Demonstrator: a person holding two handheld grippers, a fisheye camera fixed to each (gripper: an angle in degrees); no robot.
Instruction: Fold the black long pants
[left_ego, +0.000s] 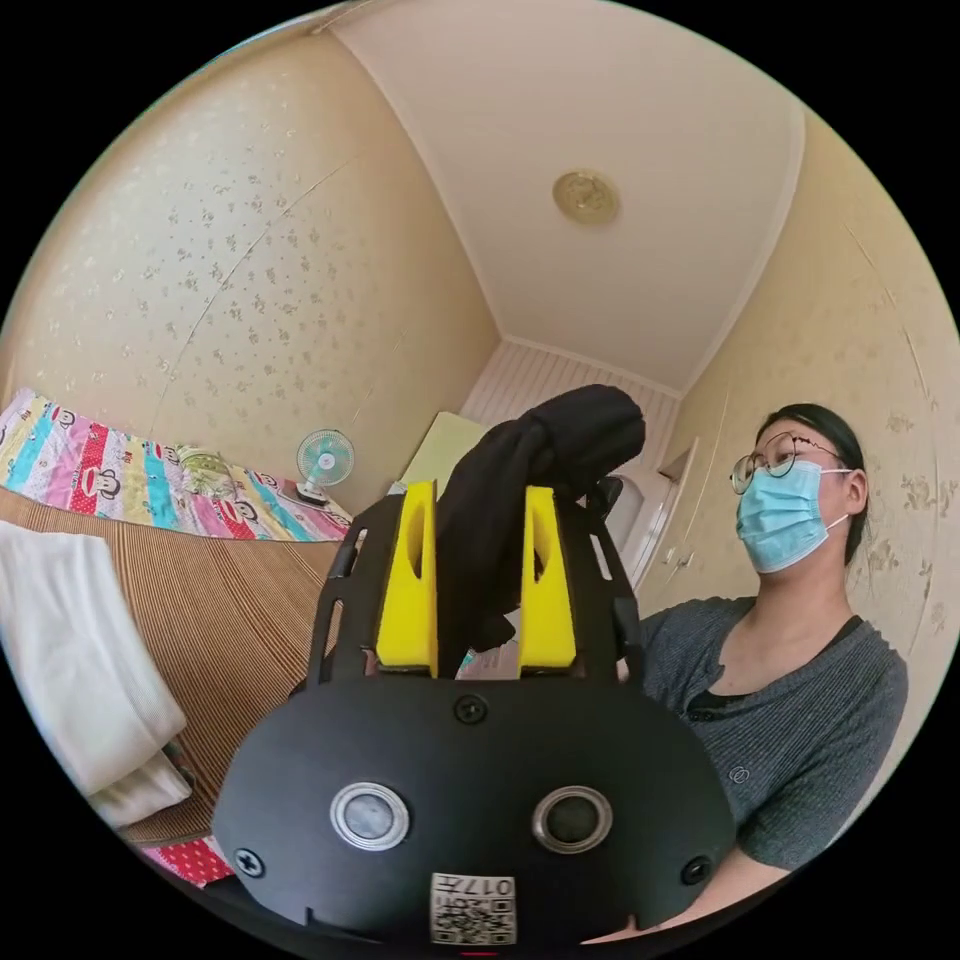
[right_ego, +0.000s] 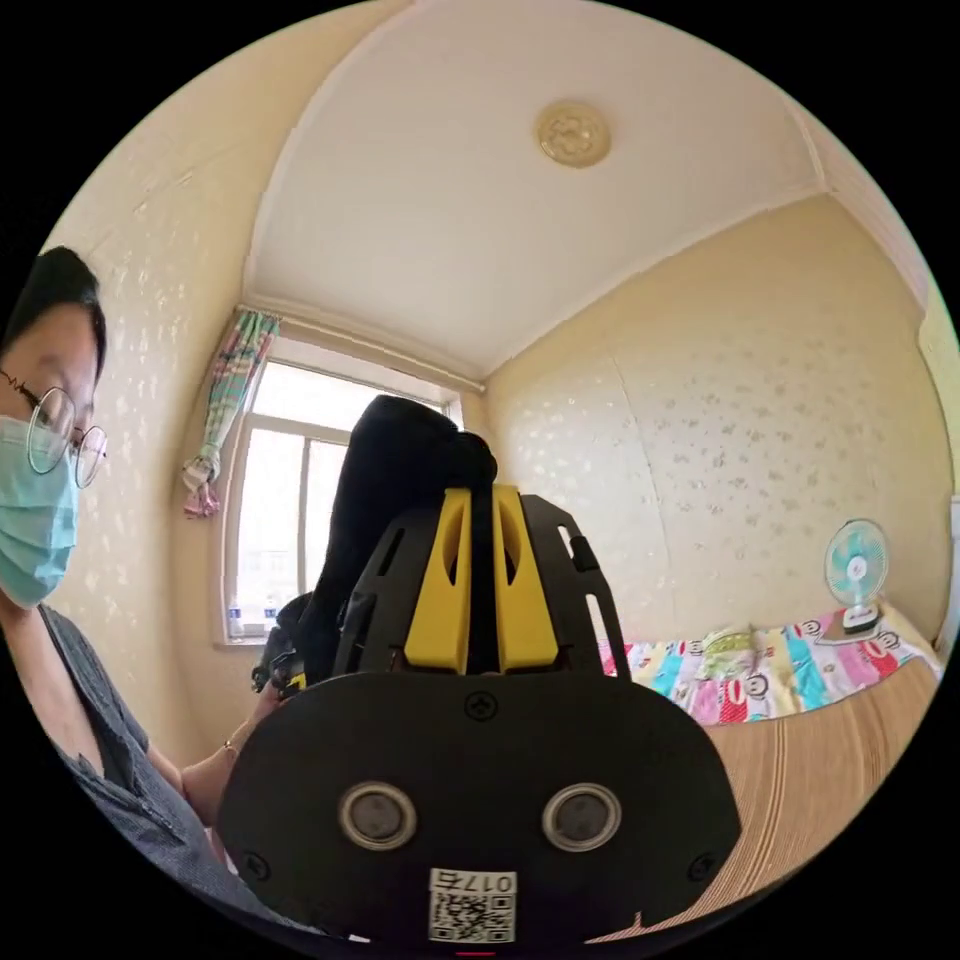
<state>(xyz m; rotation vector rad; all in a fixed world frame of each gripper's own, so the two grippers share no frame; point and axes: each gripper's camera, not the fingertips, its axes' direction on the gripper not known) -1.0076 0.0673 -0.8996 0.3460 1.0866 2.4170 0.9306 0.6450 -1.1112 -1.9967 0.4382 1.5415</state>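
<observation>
Both grippers are raised and point toward the ceiling. In the left gripper view, the left gripper (left_ego: 480, 495) has its yellow jaws pressed on a thick bunch of the black pants (left_ego: 545, 450), which bulge out above the jaw tips. In the right gripper view, the right gripper (right_ego: 482, 495) has its yellow jaws nearly together on a thin fold of the black pants (right_ego: 400, 480); the cloth bunches above and hangs down to the left of the jaws. The other gripper (right_ego: 280, 655) shows dimly below that cloth.
A person in a grey top (left_ego: 800, 720) and a face mask stands close beside both grippers. A striped mat (left_ego: 220, 610) covers the bed, with white folded cloth (left_ego: 70, 660), a colourful blanket (right_ego: 790, 660) and a small fan (right_ego: 855, 570). A window (right_ego: 290, 520) is behind.
</observation>
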